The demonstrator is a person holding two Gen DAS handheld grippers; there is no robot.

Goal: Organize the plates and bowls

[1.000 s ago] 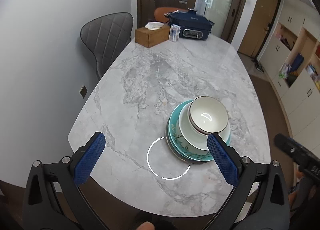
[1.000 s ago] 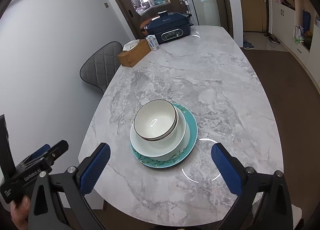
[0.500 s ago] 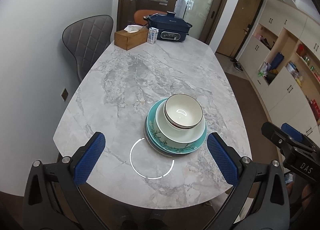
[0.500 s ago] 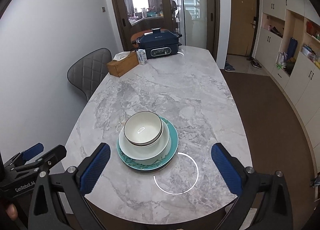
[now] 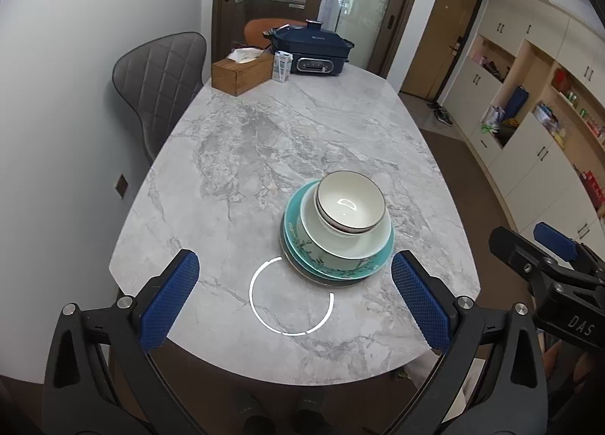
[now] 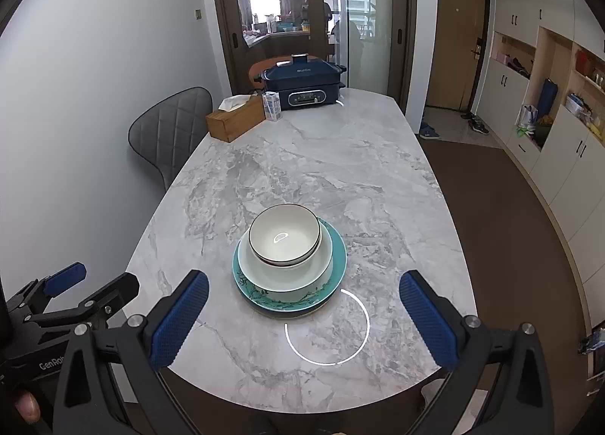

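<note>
Both wrist views have drawn back and risen over the last second, so the whole oval grey marble table (image 5: 264, 155) now shows, while the nested stack has not shifted. The dark-rimmed white bowl (image 6: 284, 239) sits in a wider white bowl (image 6: 289, 272) on the teal patterned plate (image 6: 332, 268), near the table's near end. The left gripper (image 5: 293, 299) and right gripper (image 6: 302, 316) hang with jaws spread wide and empty; the sorting looks finished.
</note>
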